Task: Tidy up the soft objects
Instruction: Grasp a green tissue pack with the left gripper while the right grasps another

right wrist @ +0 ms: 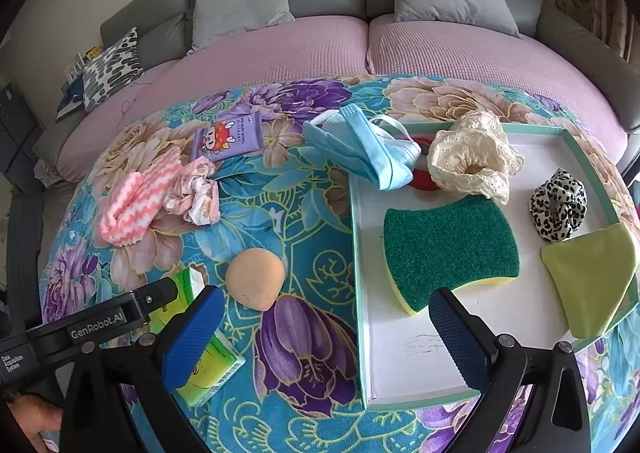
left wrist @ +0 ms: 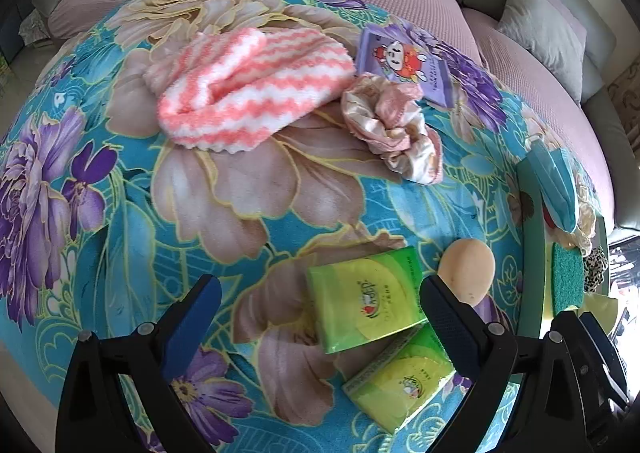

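My left gripper (left wrist: pixel 320 317) is open and low over the floral blanket, its blue pads either side of a green tissue pack (left wrist: pixel 364 299) without touching it. A second green pack (left wrist: pixel 400 381) lies just nearer, and a peach egg-shaped sponge (left wrist: pixel 466 269) sits past the right finger. My right gripper (right wrist: pixel 326 333) is open and holds nothing; it hovers over the near left edge of the white tray (right wrist: pixel 400 353). The tray holds a green scouring sponge (right wrist: pixel 448 249), a lace scrunchie (right wrist: pixel 472 161), a leopard scrunchie (right wrist: pixel 556 205) and a yellow-green cloth (right wrist: pixel 592 277). A blue face mask (right wrist: pixel 360 149) drapes over its far left corner.
On the blanket's far side lie a pink-and-white striped cloth (left wrist: pixel 248 89), a pink scrunchie (left wrist: pixel 392 125) and a purple wipes pack (left wrist: pixel 404 63). Behind is a sofa with a pink seat cover (right wrist: pixel 300 53) and grey cushions. A hand (right wrist: pixel 32 421) shows at the lower left.
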Demonstrator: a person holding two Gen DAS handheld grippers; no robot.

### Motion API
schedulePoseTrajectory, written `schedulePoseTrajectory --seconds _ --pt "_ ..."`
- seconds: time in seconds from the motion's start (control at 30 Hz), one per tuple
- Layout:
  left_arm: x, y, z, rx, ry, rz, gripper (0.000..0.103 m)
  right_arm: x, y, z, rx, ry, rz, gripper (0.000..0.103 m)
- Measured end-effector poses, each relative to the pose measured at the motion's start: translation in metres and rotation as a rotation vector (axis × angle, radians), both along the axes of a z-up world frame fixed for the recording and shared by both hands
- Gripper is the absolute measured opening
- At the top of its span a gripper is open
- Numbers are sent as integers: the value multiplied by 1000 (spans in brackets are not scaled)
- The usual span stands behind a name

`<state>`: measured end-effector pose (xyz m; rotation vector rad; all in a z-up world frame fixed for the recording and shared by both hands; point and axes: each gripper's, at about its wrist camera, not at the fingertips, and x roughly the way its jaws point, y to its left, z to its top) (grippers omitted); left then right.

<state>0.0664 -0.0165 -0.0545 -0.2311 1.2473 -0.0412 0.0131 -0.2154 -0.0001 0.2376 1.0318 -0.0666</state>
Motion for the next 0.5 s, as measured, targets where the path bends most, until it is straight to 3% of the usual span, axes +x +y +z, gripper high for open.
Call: schedulePoseTrajectory --seconds 0.23,0.5 --pt "4 -15 -6 -11 22 -30 99 0 -8 0 11 2 -23 103" --pt "10 -25 -11 -23 35 -70 77 0 -5 -2 4 8 -11 103"
